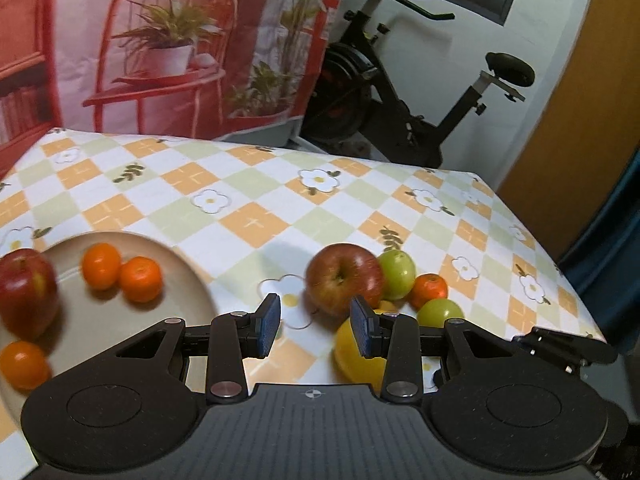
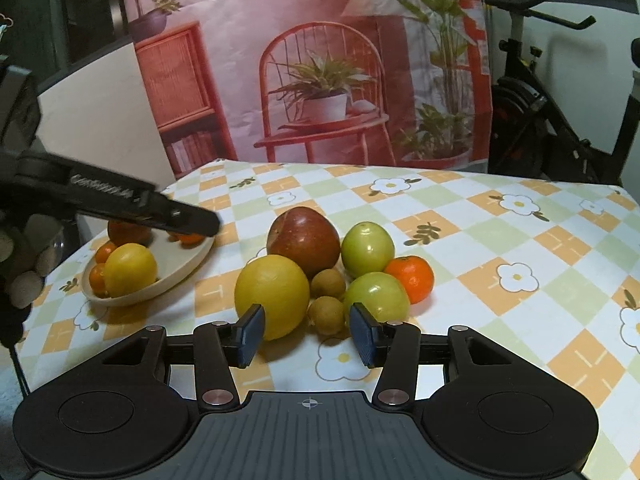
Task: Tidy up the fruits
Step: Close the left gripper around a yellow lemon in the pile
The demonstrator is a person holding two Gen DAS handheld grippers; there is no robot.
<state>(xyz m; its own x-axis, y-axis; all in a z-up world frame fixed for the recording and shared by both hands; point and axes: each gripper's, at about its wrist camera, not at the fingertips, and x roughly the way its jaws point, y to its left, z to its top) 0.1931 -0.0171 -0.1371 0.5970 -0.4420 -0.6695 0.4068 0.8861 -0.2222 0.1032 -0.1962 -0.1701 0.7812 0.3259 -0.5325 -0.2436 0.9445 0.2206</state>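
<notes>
left wrist view: our left tool hangs open and empty between the plate and the apple on the worktop, so that's probably our next grab. right wrist view: right tool also open, empty, facing the lemon; widen before closing.

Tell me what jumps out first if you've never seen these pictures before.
A cluster of loose fruit on the checked tablecloth: a big yellow fruit in front of a red apple, with green fruits beside them. To the left, a beige plate already holds fruit. Behind hangs a pink backdrop.
</notes>
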